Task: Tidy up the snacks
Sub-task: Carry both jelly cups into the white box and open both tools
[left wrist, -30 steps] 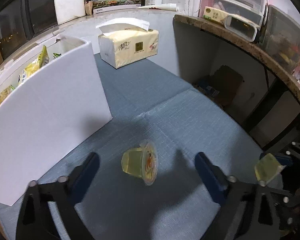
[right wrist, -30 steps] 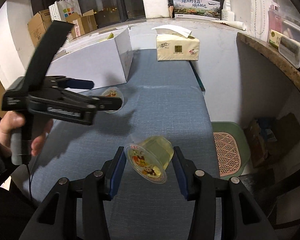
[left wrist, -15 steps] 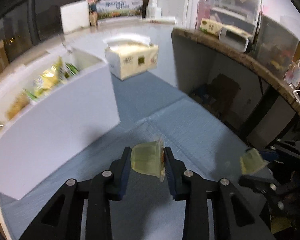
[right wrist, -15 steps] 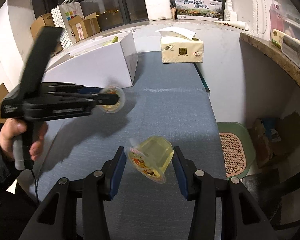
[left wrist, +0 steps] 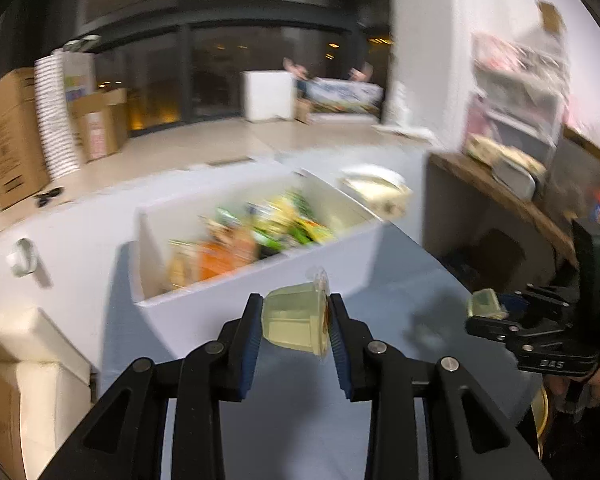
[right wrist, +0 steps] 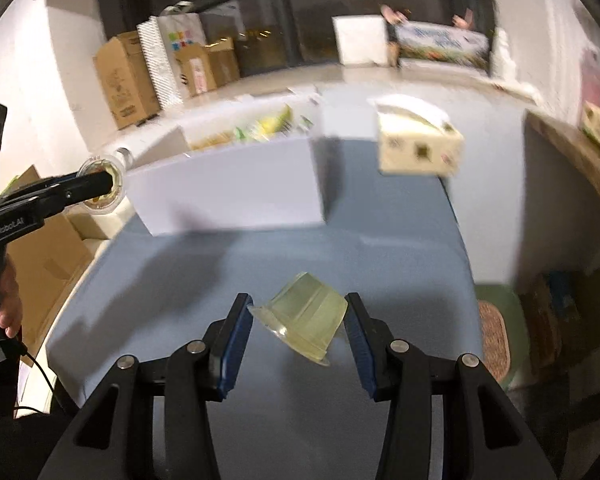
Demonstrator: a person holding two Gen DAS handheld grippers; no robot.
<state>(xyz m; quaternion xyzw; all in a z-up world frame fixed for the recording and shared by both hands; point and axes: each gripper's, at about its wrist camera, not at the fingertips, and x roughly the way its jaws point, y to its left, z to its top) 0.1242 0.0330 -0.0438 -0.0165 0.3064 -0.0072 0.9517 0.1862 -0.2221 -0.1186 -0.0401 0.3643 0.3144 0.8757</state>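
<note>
My left gripper (left wrist: 295, 314) is shut on a clear yellow jelly cup (left wrist: 290, 326), held on its side in the air just before the near wall of the white snack box (left wrist: 260, 284). Several bright snack packs (left wrist: 260, 236) lie inside the box. My right gripper (right wrist: 298, 310) is shut on a second jelly cup (right wrist: 306, 322), tilted with its lid down, above the blue mat (right wrist: 220, 272). In the right wrist view, the left gripper (right wrist: 102, 186) and its cup (right wrist: 100, 166) hang at the left, by the box's (right wrist: 236, 188) corner. The left wrist view shows the right gripper (left wrist: 496, 314) at the right.
A tissue pack (right wrist: 420, 148) sits on the mat beyond the box. Cardboard boxes (right wrist: 124, 80) and a paper bag line the window ledge. A wooden shelf (left wrist: 500, 196) runs along the right. A green basket (right wrist: 496, 332) stands on the floor past the mat's right edge.
The left gripper shut on the jelly cup that lay on the mat, then lifted it up and towards the white box. The right gripper rose slightly with its cup still held.
</note>
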